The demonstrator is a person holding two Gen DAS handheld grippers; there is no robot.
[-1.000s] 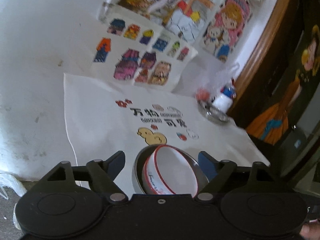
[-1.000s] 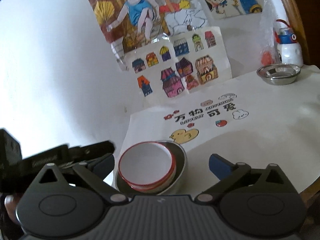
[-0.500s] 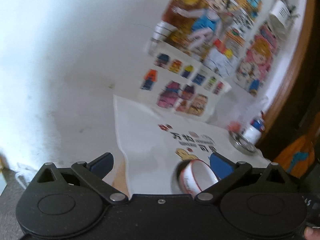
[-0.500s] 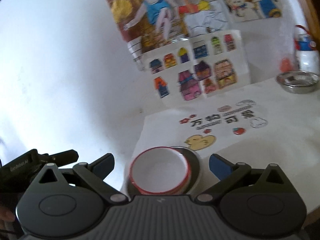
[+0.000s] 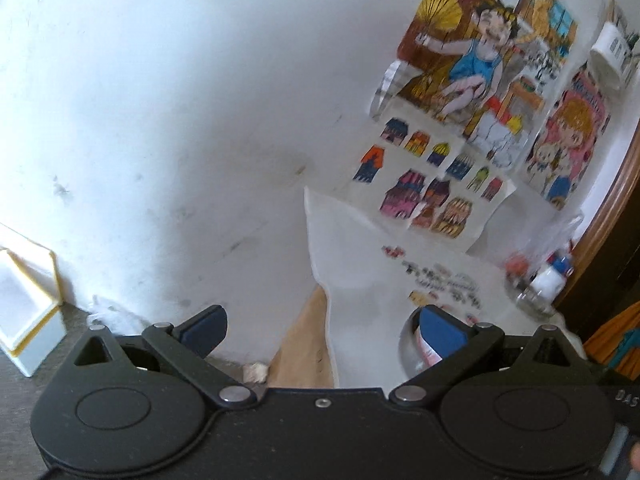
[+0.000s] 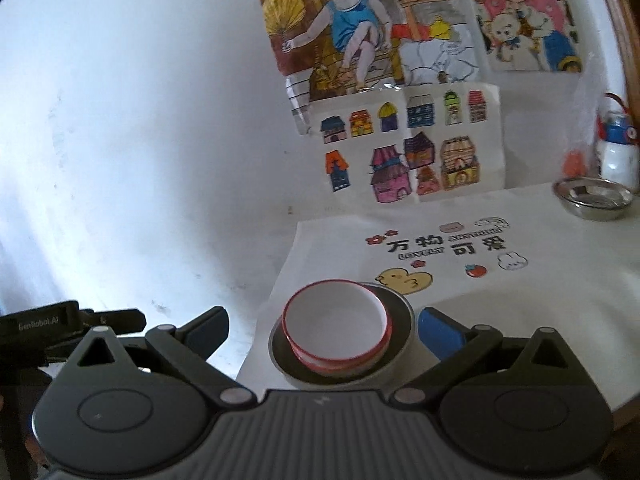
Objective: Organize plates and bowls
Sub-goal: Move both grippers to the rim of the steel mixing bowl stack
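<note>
Near the desk's point(image 6: 540, 320) left front edge, red-rimmed bowls point(image 6: 336, 330) are sitting nested in a steel bowl point(image 6: 400, 320), directly ahead of the released right hand-held gripper point(image 6: 322, 330); the left hand-held gripper point(image 5: 320, 330), gaping empty, is pointing leftward, farther off.

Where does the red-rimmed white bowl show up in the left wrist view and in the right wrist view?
Left wrist: red-rimmed white bowl at lower right, mostly hidden behind the gripper's right-hand finger, only a blurred sliver showing.
Right wrist: red-rimmed white bowl at lower centre, stacked in a metal dish on the white cloth.
Shared landmark: the sheet of coloured house drawings on the wall.
</note>
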